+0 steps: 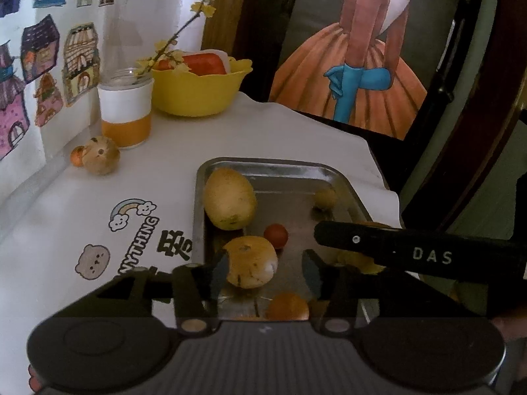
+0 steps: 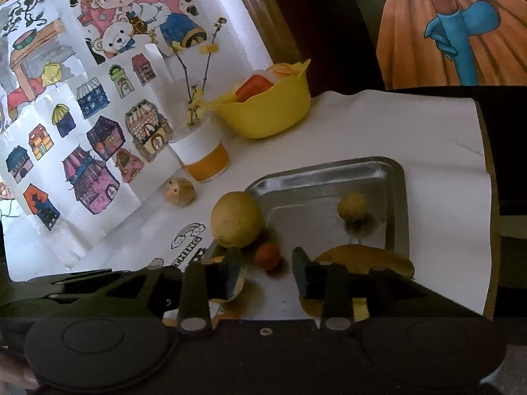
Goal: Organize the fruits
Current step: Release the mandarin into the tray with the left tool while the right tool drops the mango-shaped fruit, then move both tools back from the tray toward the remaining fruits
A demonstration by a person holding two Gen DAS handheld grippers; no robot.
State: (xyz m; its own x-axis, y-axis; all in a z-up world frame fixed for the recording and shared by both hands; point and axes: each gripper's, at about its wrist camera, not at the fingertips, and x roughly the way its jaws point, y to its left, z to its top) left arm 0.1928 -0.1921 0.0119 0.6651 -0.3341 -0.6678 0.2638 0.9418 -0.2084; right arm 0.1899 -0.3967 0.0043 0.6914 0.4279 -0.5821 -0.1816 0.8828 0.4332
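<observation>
While both grippers' jaws gape empty, the oval yellow fruit (image 1: 229,198) stands long-axis-upright in the tray (image 1: 286,168).

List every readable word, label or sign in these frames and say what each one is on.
"DAS": white letters on the right gripper arm crossing the left wrist view.
"NYTHING": black print on the white table cover, its start hidden by the left gripper.
Bold character beside it: not legible.
Wall drawings: no readable text.

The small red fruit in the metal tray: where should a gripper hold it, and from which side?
Grip the small red fruit across its round middle, coming from above. It is a smooth ball with larger yellow fruits close on its left, so a side approach looks crowded.
</observation>
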